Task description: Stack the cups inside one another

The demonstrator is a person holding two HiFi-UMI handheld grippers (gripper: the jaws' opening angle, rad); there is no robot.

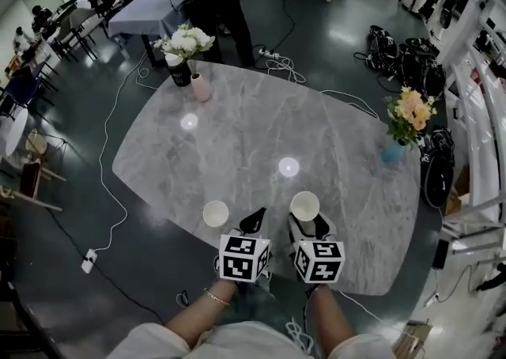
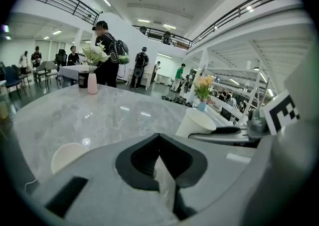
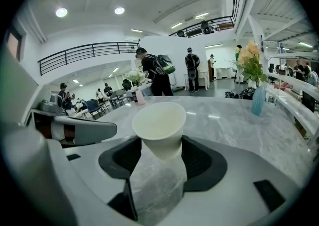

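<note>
The right hand-held gripper (image 1: 307, 221) has its jaws set narrow around one paper cup (image 3: 159, 123). One pad presses each side of the cup's lower body, while the rim stands clear above the jaws with the mouth facing up. A grip this low leaves the tapered base free below the pads, and the base is the part that has to enter another cup. It also avoids crushing the soft rim. No view shows whether the base is resting on the grey marble worktop (image 1: 261, 128) or is raised just off it.

The left hand-held gripper (image 1: 253, 219) sits just beside the right one. Its pads meet at the tips and there is nothing between them. It looks parked rather than working, probably kept close so it can steady the receiving cup if that cup slides.

The second cup (image 1: 215, 213) stands upright and open on the worktop, just to the outer left of the left hand-held gripper and slightly ahead of it. It is apart from both tools. With its mouth up it can take the held cup as it stands.

The stacking itself is not yet done. The next move would likely carry the held cup across in front of the left hand-held gripper, centre it over that open mouth and lower it straight down. A tilted approach could catch the rim and tip the light cup over.
</note>
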